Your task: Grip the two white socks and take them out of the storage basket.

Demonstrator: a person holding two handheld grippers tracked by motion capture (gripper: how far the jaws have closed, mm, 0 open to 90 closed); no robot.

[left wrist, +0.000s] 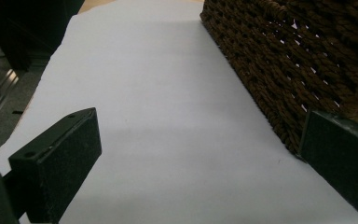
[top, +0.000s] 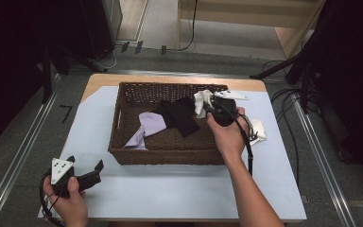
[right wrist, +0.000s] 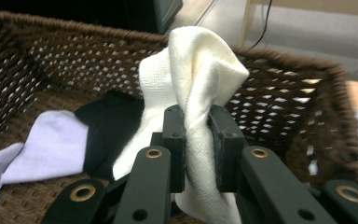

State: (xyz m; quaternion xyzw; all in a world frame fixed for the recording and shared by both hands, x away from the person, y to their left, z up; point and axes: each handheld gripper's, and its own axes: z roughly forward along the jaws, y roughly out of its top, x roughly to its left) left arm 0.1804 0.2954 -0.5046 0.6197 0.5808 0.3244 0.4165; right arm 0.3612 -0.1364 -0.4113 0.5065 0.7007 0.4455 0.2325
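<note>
Cream knitted cotton sock (right wrist: 200, 88) is pinched in the right tool (right wrist: 196, 135), its jaws pressed onto a bunched fold of it, just above the floor of the dark brown woven wicker basket (top: 123, 156) near the corner at about 2 o'clock in the high view. Beside it on the basket floor lie a black sock (top: 182, 116) and a pale lilac sock (top: 149, 126), and another white cloth (top: 259, 130) rests on the pale blue table (top: 179, 189) outside the rim at 3 o'clock. If the sock is being laid in, it seems best to lower it until the hanging end settles clear of the wall, then part the jaws. The left tool (top: 82, 172) is spread and idle at 7 o'clock. No brand, label or writing can be read.
</note>
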